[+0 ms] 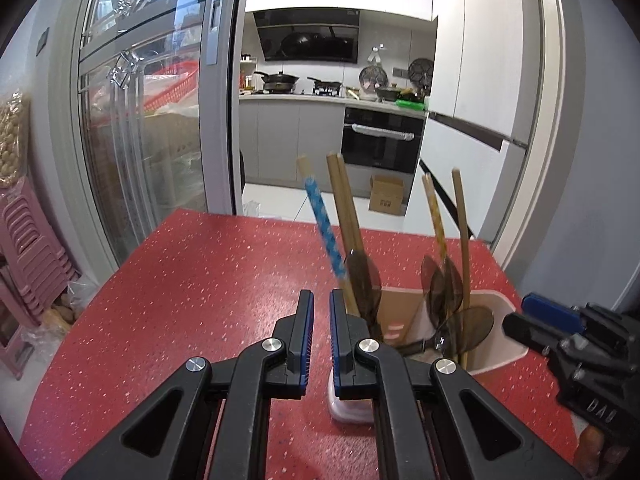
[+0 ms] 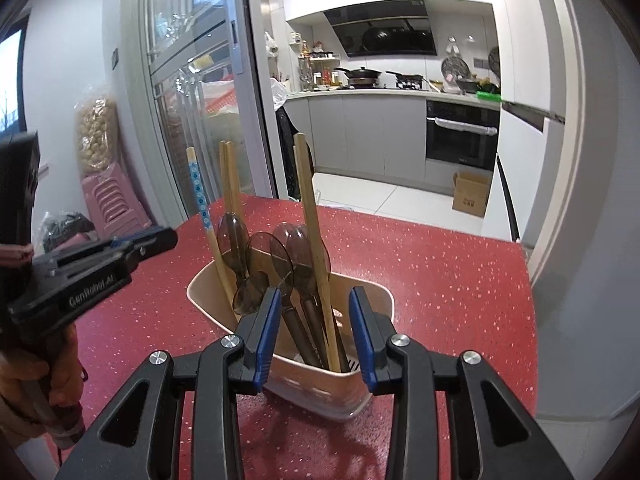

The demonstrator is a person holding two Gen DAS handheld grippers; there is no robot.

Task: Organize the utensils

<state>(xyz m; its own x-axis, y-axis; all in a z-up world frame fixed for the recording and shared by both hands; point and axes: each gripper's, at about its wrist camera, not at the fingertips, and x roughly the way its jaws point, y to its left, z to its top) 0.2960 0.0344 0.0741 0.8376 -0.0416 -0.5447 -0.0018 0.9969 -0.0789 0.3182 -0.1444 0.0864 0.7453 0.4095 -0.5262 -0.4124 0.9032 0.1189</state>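
A pale beige utensil holder (image 2: 362,380) with a white base stands on the red speckled table (image 2: 440,280), crowded with translucent brown spoons (image 2: 280,254), plain wooden chopsticks (image 2: 314,236) and one blue-patterned chopstick (image 2: 200,200), all leaning upright. The right gripper (image 2: 313,300) hangs just before it, jaws parted and empty. The left gripper (image 1: 321,304), beside the holder, has its jaws nearly together, gripping nothing

A utensil holder (image 2: 288,312) stands on the table (image 2: 440,280), chopsticks (image 2: 314,240) and spoons (image 2: 280,256) upright in it; the kitchen counter (image 2: 360,94) lies behind at twelve o'clock.
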